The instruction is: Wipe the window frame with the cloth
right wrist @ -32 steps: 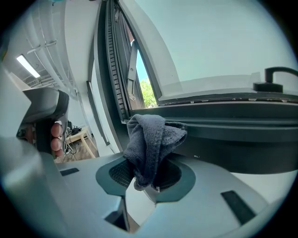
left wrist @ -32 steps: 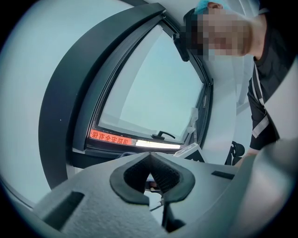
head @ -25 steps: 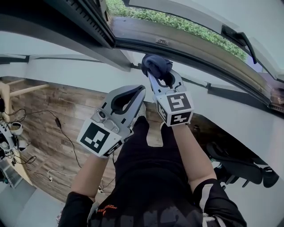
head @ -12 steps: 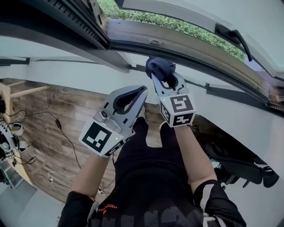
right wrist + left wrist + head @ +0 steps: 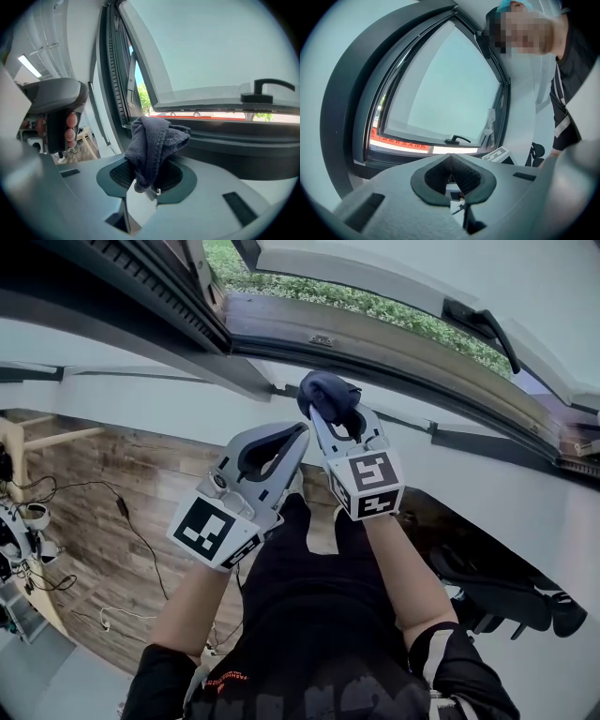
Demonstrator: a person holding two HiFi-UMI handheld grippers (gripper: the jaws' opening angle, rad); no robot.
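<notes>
The right gripper (image 5: 330, 411) is clenched on a bunched dark cloth (image 5: 326, 390). The cloth sticks out past its tips, just below the lower rail of the window frame (image 5: 394, 343); whether it touches, I cannot tell. The left gripper (image 5: 300, 430), jaws together on nothing, waits beside it. I judge that wiping is in hand: next, press the cloth to the rail and draw it along.
</notes>
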